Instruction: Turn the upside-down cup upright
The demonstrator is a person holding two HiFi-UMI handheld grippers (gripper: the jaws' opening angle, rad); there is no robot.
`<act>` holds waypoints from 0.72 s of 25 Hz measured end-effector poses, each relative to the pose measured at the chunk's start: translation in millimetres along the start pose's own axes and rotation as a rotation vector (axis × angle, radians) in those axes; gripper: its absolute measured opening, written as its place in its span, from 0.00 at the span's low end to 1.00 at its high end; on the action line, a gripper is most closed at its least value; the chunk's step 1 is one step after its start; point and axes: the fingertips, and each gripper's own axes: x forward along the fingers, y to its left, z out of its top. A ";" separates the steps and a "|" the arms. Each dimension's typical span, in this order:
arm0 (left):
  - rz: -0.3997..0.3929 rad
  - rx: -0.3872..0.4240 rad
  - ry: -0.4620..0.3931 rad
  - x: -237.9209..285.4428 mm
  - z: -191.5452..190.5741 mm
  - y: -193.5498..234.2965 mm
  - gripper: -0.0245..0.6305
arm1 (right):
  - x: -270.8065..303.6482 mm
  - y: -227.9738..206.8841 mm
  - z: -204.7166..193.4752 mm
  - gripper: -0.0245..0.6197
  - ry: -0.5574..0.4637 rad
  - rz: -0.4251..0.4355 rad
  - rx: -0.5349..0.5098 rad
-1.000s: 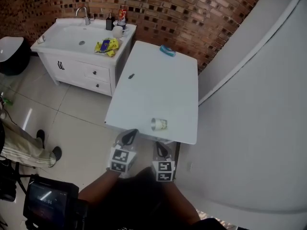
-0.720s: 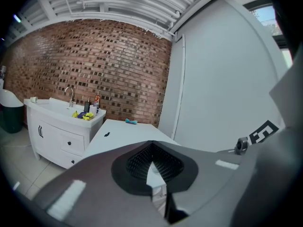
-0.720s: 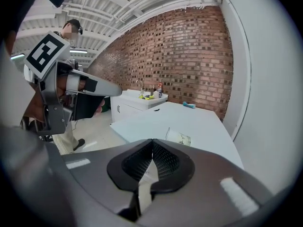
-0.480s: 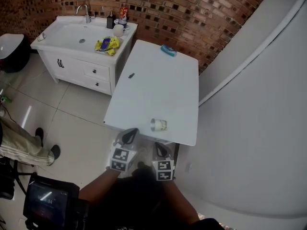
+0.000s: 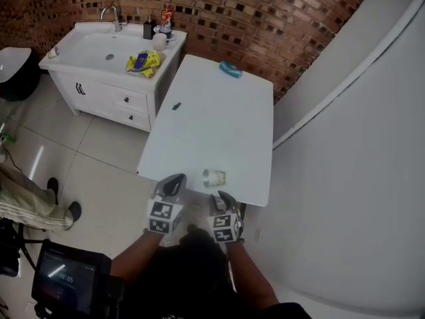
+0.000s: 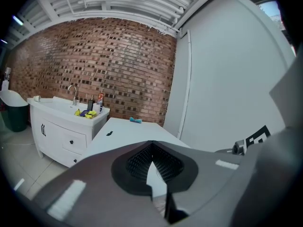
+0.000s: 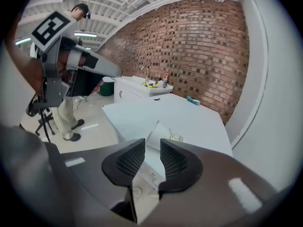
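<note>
A white paper cup (image 5: 214,177) with a small print seems to lie on its side near the front edge of the white table (image 5: 219,118), mouth toward the left. My right gripper (image 5: 221,198) hangs just short of that edge, below and right of the cup. Its jaws have just been opening and stand open with nothing between them; in the right gripper view (image 7: 152,144) the cup (image 7: 164,135) shows beyond the tips. My left gripper (image 5: 174,184) is at the table's front left corner, left of the cup, its tips (image 6: 152,144) touching, nothing held.
A white sink cabinet (image 5: 99,68) with bottles and a yellow packet stands left of the table. A blue object (image 5: 231,70) and a small dark item (image 5: 176,106) lie farther back on the table. A person's legs (image 5: 30,208) are at left; a pale wall (image 5: 345,178) runs at right.
Both grippers have moved forward to the table's front edge, closer to the cup. The right gripper has rolled and its jaws have parted. The cup has not moved.
</note>
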 end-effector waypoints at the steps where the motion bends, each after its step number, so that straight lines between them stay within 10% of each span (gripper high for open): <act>1: 0.002 -0.002 -0.001 2.5 -0.1 0.3 0.04 | 4.8 -2.8 -0.1 0.22 0.013 0.001 -0.057; 9: -0.003 -0.011 0.004 8.9 2.1 -3.8 0.04 | 32.5 -9.3 10.0 0.35 0.087 0.060 -0.564; 18: 0.021 -0.026 0.016 7.5 -1.4 6.8 0.04 | 54.2 -0.6 4.5 0.45 0.166 0.106 -0.846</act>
